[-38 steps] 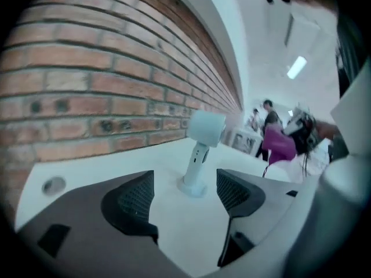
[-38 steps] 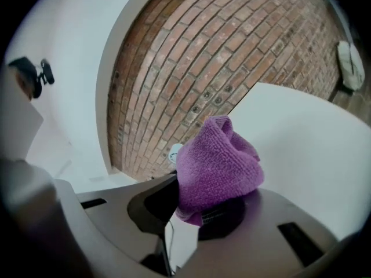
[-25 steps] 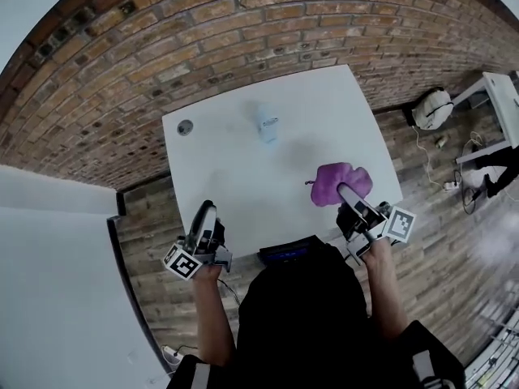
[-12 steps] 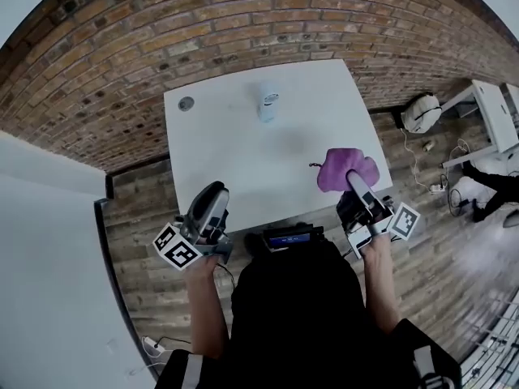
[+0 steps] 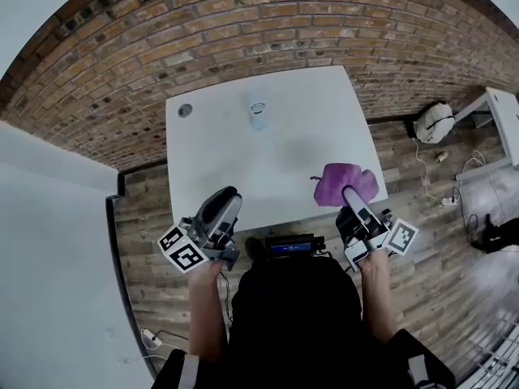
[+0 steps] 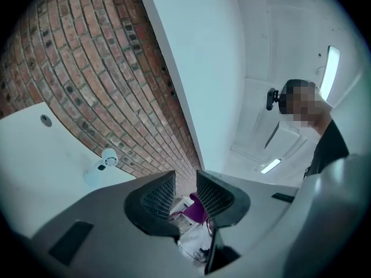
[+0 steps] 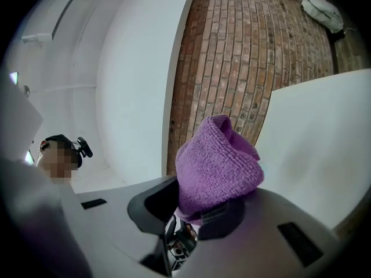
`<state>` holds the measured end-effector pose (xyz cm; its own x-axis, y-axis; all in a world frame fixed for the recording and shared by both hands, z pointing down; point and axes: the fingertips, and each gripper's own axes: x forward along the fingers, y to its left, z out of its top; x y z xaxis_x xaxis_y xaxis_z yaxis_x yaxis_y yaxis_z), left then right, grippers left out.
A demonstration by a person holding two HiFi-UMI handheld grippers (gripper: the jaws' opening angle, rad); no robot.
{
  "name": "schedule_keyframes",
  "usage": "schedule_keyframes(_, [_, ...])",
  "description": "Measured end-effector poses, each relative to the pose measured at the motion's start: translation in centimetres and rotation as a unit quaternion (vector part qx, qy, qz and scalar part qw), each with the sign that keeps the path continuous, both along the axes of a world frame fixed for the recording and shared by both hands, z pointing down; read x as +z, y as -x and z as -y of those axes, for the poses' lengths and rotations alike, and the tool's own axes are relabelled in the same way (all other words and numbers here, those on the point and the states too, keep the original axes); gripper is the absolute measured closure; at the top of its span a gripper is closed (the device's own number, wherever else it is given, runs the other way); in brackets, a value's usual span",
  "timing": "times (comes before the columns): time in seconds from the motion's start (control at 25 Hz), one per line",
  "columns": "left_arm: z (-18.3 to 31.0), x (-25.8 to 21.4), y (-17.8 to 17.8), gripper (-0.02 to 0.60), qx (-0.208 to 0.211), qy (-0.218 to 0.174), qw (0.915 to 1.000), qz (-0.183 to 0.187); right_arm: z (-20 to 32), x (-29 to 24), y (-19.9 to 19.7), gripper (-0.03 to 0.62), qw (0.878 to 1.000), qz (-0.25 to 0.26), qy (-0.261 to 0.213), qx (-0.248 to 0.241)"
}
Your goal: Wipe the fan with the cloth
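Note:
A small white fan (image 5: 258,113) stands at the far side of the white table (image 5: 235,168); the left gripper view shows the fan (image 6: 107,158) off to the left. My right gripper (image 5: 351,194) is shut on a bunched purple cloth (image 5: 345,181) over the table's near right corner. In the right gripper view the cloth (image 7: 217,164) bulges out from between the jaws of that gripper (image 7: 197,204). My left gripper (image 5: 230,196) hovers at the near left edge. Its jaws have just been closing a little, and the left gripper (image 6: 185,191) stands open with nothing in it.
A round cable hole (image 5: 185,110) sits in the table's far left corner. A brick wall (image 5: 243,23) runs behind the table and a white partition (image 5: 49,217) stands to the left. A dark device (image 5: 289,245) lies at the near edge. A white bag (image 5: 435,121) rests on the wooden floor.
The left gripper has risen and moved right, to the table's near edge. The right gripper has lifted slightly with the cloth still in it.

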<state>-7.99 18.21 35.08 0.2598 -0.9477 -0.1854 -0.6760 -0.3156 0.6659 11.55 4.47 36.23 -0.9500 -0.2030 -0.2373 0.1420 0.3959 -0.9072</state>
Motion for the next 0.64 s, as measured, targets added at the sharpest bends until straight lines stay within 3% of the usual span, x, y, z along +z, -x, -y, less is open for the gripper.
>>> schedule_keyframes(0.32, [1.9,0.7,-5.3,0.456,-0.034,0.054,0.9979,0.010,2.4,3.3,-5.5,0.526,0.999,0.000,0.013,-0.029])
schedule_keyframes(0.64, [0.0,1.4,-7.9,0.456,-0.069,0.073,0.9948,-0.011,2.3,5.7,-7.0,0.526,0.996,-0.009,0.035,-0.079])
